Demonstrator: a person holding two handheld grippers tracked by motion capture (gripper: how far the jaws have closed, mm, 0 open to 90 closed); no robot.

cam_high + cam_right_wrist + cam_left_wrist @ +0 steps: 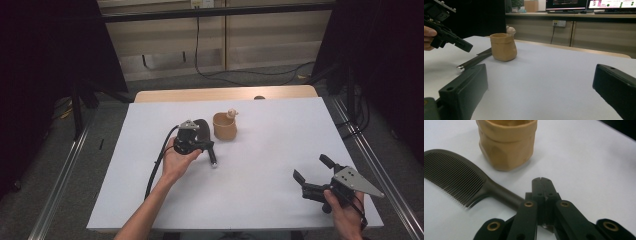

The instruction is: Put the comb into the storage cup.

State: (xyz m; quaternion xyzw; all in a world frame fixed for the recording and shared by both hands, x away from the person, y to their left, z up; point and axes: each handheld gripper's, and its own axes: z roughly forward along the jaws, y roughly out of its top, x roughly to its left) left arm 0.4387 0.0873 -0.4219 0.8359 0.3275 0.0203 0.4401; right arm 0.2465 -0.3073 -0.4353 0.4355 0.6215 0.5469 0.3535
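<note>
A dark comb (212, 157) lies on the white sheet (270, 150), left of a tan crumpled-looking cup (224, 127). My left gripper (207, 146) hovers just over the comb's handle with its jaws shut and nothing between them. In the left gripper view the comb (456, 177) runs under the shut left gripper (542, 180), and the cup (506, 145) stands behind. My right gripper (311, 167) rests open near the front right of the table. From the right gripper view I see the cup (503, 47), the comb's handle (474, 61) and the left gripper (461, 43) above it.
A small pale knob (231, 113) sticks up at the cup's far rim. The wooden table edge (225, 93) shows beyond the sheet. Metal rails (65, 170) run along both sides, and cables (220, 75) lie on the floor behind.
</note>
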